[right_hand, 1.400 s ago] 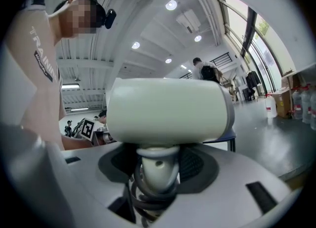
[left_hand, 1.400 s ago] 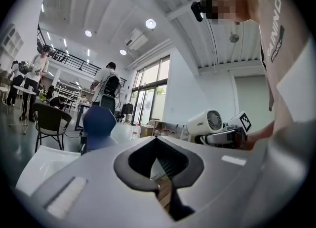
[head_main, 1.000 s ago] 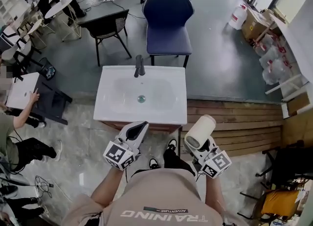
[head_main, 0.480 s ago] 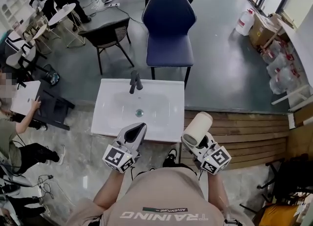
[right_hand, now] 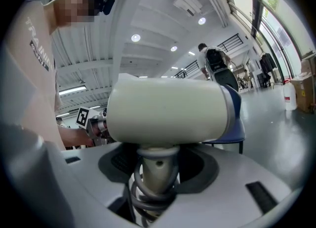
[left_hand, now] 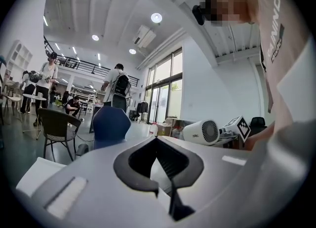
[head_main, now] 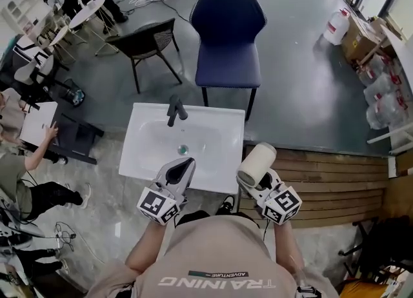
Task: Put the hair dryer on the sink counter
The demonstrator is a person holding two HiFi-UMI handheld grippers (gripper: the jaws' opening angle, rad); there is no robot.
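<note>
A white ceramic sink tabletop (head_main: pixel 226 129) with a black faucet (head_main: pixel 174 109) stands on a grey floor (head_main: pixel 297 90), with a blue upholstered chair (head_main: pixel 229 32) behind it. The right gripper (head_main: pixel 263 184) has its fingers clamped on the handle of the cream hair dryer (head_main: pixel 256 163) — held just off the tabletop's right front corner. The left gripper (head_main: pixel 175 175) has its fingers closed on nothing. The person's shirt (head_main: pixel 213 258) reads "TRAINING ADVENTURE".

Hair dryer (right_hand: pixel 168 111) is clamped by its handle in right gripper (right_hand: pixel 157 172); cord (right_hand: pixel 148 195) wound round handle; blue chair (right_hand: pixel 238 123) seen behind dryer.
</note>
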